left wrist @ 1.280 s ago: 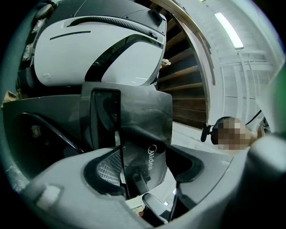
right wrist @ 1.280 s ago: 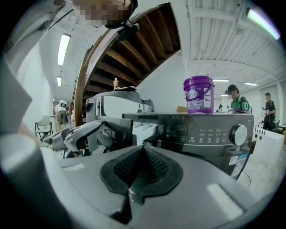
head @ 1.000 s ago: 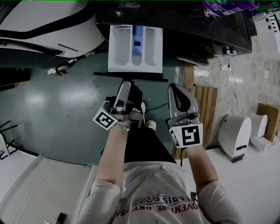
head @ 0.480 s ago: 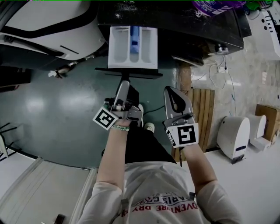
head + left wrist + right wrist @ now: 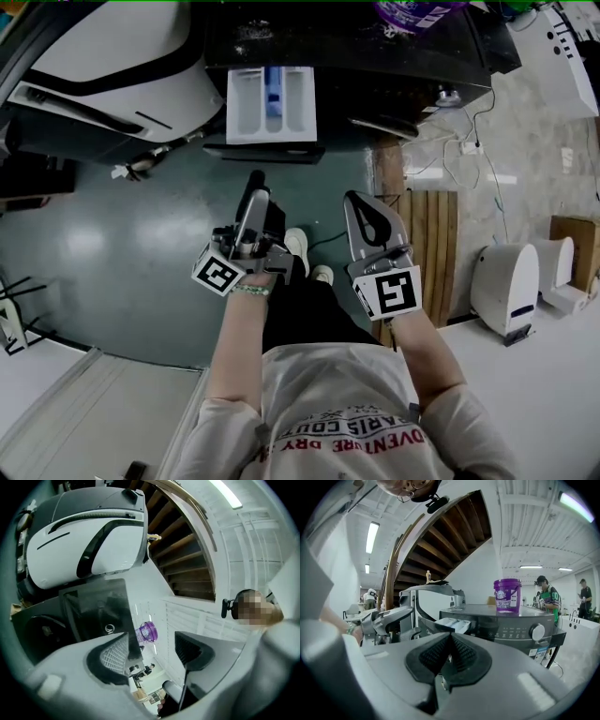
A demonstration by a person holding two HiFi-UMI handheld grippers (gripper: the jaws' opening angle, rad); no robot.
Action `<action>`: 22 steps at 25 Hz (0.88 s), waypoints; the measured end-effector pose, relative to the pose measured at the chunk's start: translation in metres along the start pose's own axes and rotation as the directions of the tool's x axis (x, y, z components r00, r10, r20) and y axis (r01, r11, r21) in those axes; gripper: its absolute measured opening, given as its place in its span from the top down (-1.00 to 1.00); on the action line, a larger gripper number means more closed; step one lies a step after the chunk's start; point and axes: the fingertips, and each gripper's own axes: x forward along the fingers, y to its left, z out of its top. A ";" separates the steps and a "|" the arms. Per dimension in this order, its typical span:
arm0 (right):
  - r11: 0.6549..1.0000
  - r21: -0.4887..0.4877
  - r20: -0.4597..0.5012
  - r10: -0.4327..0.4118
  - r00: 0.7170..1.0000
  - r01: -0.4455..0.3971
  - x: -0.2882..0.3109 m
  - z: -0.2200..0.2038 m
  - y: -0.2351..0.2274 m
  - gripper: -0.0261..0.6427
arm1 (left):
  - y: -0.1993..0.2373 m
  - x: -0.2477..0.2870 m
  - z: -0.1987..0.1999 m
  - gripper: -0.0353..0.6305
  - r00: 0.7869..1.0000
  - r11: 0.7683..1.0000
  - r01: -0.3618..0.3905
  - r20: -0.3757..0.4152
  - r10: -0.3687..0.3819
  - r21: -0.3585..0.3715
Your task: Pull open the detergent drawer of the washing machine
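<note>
**Detergent drawer stands open; both tools clear of it**

Head view: the detergent drawer [image 5: 271, 105] juts out of the front of the washing machine [image 5: 394, 56], fully exposed from above. It has three compartments, and the middle one carries a blue insert. Both tools hang in front of the machine, well apart from the drawer. The left tool [image 5: 253, 187] is in line with the drawer and the right tool [image 5: 362, 204] is off to its right.

Left gripper view: the jaws stand apart with nothing between them, having just closed partway. This view does not show the drawer. It shows a purple bucket [image 5: 147, 632] far beyond the gap, and a white appliance [image 5: 84, 541] with black trim beside the machine.

Right gripper view: the jaws are together and hold nothing. Only this view shows the machine's front panel. It has a round dial [image 5: 537, 632] at its right, the open drawer at its left, and the bucket standing on the machine's top. Two people [image 5: 547, 597] stand beyond the machine's right side.

Writing: the bucket's label and the panel markings are too small to read. Each tool's cube [image 5: 389, 292] bears a square black-and-white marker. The shirt [image 5: 337, 412] carries print, seen upside down and not reliably legible.
</note>
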 end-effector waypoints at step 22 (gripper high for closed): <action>0.998 -0.037 0.159 -0.044 0.986 0.051 -0.072 0.145 -0.019 0.92 | -0.181 0.043 0.023 0.91 0.957 0.801 0.124 -0.283 0.059 0.586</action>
